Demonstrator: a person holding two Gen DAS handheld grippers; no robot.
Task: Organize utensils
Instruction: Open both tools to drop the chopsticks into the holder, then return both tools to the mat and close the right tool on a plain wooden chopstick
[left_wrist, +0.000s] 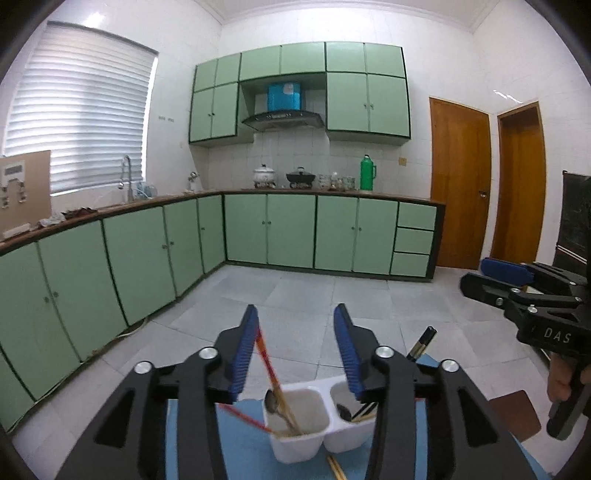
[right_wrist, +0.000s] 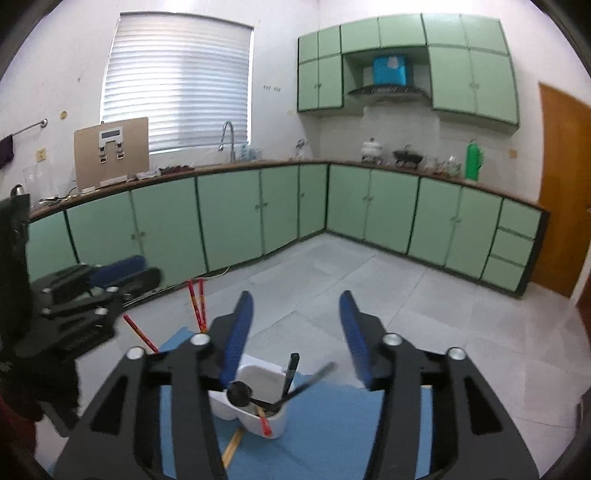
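A white two-compartment holder (left_wrist: 299, 428) stands on a blue mat (left_wrist: 236, 443) just below my left gripper (left_wrist: 295, 314), which is open. A blurred red chopstick (left_wrist: 266, 356) leans from the holder's left compartment along the left pad; nothing is pinched. A metal spoon (left_wrist: 272, 401) stands in the same compartment. In the right wrist view my right gripper (right_wrist: 295, 297) is open above the holder (right_wrist: 258, 376). A black spoon (right_wrist: 238, 393), a black chopstick (right_wrist: 292, 369) and a blurred black stick (right_wrist: 314, 376) rise from the near compartment. Red chopsticks (right_wrist: 195, 302) stick up behind it.
A wooden chopstick (right_wrist: 232, 446) lies on the mat (right_wrist: 332, 424) beside the holder. A person's hand (left_wrist: 557, 380) holds the right gripper (left_wrist: 476, 275); the left gripper (right_wrist: 144, 269) shows at left. Green cabinets (left_wrist: 147, 254) and tiled floor (left_wrist: 314, 295) lie beyond.
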